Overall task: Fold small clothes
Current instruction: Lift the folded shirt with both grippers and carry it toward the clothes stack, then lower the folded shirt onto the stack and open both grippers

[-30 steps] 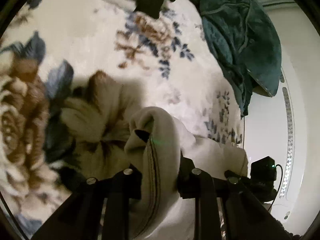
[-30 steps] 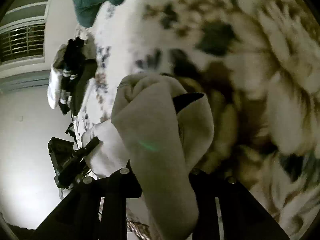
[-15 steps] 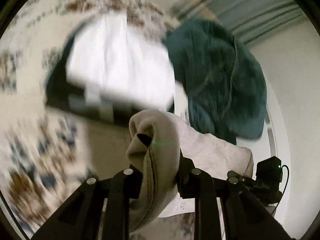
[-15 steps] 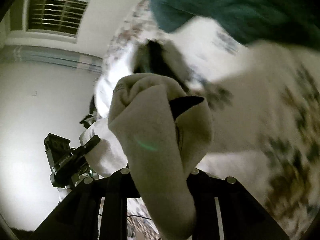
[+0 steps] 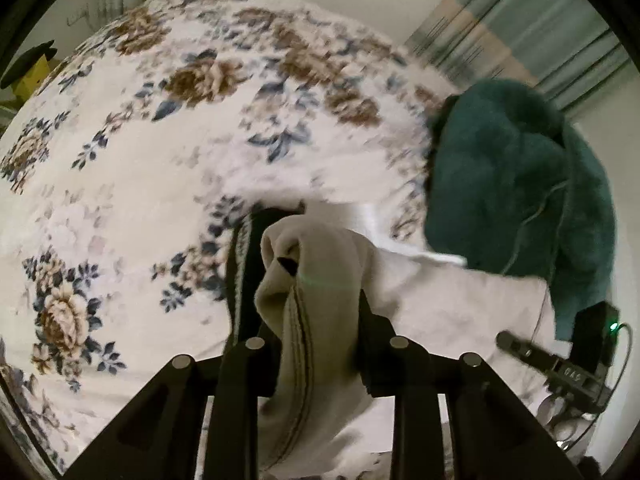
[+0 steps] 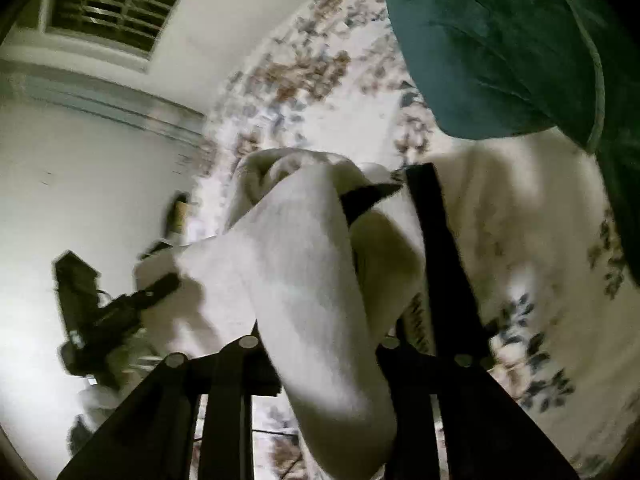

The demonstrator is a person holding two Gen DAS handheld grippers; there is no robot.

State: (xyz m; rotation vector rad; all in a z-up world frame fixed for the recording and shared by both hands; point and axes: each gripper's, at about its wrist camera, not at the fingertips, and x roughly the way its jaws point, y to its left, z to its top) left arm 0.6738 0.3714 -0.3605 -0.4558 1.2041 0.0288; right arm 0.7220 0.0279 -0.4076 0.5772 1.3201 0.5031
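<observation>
A cream garment (image 5: 320,280) is pinched between both grippers and hangs stretched over the floral bedspread (image 5: 140,168). My left gripper (image 5: 316,280) is shut on one bunched edge with a dark seam. In the left wrist view the other gripper (image 5: 560,364) grips the far end at the right. My right gripper (image 6: 332,216) is shut on the cream garment (image 6: 304,280), which drapes over its fingers. The left gripper (image 6: 104,312) shows at the left of the right wrist view. A dark garment (image 5: 244,264) lies under the cloth.
A dark green towel or blanket (image 5: 520,200) lies heaped on the bed at the right, also in the right wrist view (image 6: 500,40). A striped curtain (image 5: 520,40) and white wall stand behind. A window with shutters (image 6: 116,4) is up left.
Both grippers have swung up and forward across the bed with the cream garment held. The view moved from the large flower print toward the far end and the green towel.
</observation>
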